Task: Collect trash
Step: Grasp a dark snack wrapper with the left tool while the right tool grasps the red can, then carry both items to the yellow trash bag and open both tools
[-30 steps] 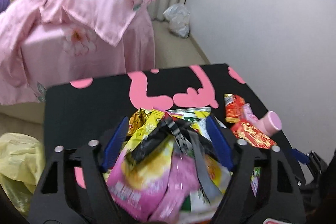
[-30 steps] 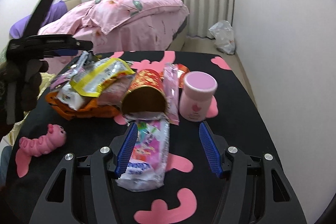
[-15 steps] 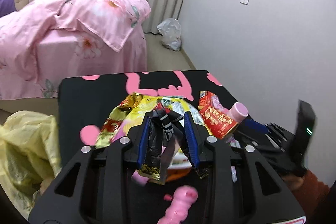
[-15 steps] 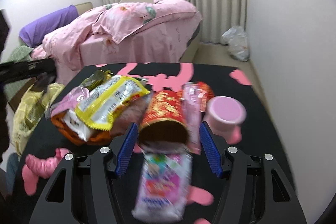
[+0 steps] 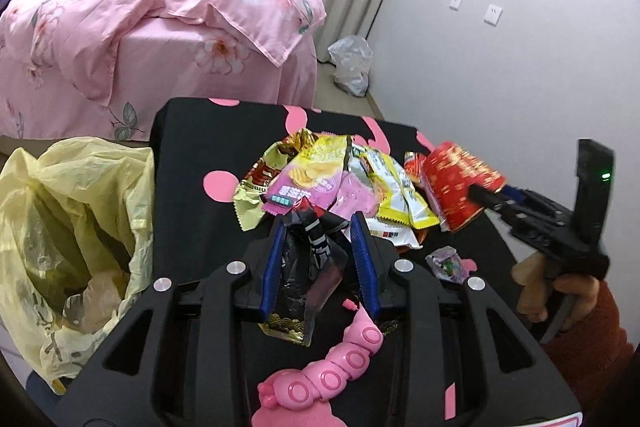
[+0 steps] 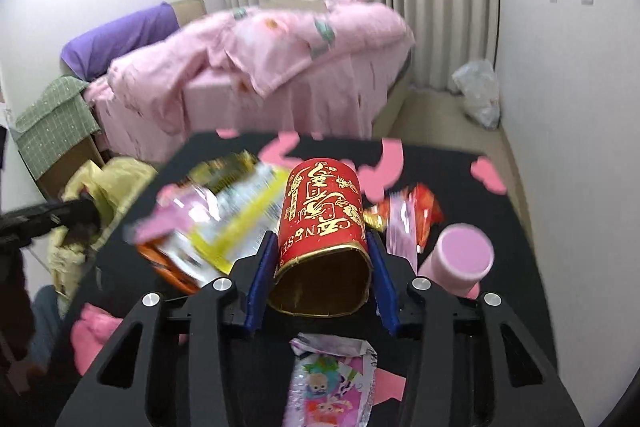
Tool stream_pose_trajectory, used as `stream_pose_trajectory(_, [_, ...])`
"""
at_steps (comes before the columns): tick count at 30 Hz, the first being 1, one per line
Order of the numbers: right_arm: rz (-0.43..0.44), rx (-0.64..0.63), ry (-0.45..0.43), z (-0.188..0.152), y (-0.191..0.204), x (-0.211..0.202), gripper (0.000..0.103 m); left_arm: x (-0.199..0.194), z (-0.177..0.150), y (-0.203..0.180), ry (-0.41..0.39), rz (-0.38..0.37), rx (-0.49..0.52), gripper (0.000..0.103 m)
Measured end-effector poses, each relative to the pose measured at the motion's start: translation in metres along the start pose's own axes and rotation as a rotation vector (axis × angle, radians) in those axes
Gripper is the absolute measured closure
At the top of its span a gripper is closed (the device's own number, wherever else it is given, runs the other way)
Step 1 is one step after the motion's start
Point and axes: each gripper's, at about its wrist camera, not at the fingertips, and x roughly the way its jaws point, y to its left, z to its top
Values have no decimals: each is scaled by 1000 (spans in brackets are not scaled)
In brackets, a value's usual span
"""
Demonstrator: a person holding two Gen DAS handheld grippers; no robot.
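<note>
My left gripper [image 5: 320, 231] is shut on a black snack wrapper [image 5: 310, 267] and holds it above the black table [image 5: 192, 155]. A yellow trash bag [image 5: 72, 227] hangs open at the table's left edge. My right gripper [image 6: 322, 247] is shut on a red and gold paper tube [image 6: 324, 223], lifted off the table; the tube also shows in the left wrist view [image 5: 460, 183]. A pile of snack wrappers [image 5: 340, 179] lies mid-table. A small printed wrapper [image 6: 332, 383] lies under my right gripper.
A pink caterpillar toy [image 5: 332, 367] lies near the table's front. A pink jar [image 6: 460, 259] stands at the right. A bed with a pink quilt [image 5: 140, 39] stands behind the table. A grey plastic bag [image 5: 350, 63] sits by the wall.
My left gripper closed on the black wrapper and drew it back from the pile toward the front. My right gripper moved forward and closed on the red tube, lifting it.
</note>
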Motion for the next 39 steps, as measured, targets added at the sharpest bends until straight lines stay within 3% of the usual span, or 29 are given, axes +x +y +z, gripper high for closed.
stream_pose_trajectory(4, [-4, -57, -61, 30, 24, -35, 60, -23, 3, 10, -55, 25, -7, 72])
stream_pose_trajectory(10, [64, -175, -128, 81, 82, -70, 60, -72, 7, 57, -151, 147, -90, 72])
stream_pose_trajectory(18, [201, -308, -146, 104, 179, -60, 59, -126, -2, 155, -223, 353, -242, 72])
stream_pose_trajectory(21, [261, -317, -117, 101, 206, -36, 59, -131, -9, 178, -208, 371, -265, 72])
stream_pose_trajectory(26, [331, -299, -12, 87, 226, 16, 59, -114, -18, 190, -157, 325, -261, 72])
stream_pose_trajectory(32, [397, -290, 93, 70, 240, 60, 59, -51, -19, 209, -18, 237, -269, 72])
stream_pose_trajectory(36, [420, -301, 136, 63, 251, 81, 59, -25, -30, 242, 61, 368, -299, 73])
stream_pose_trajectory(39, [450, -302, 169, 59, 260, 96, 59, -31, -41, 252, 64, 402, -319, 74])
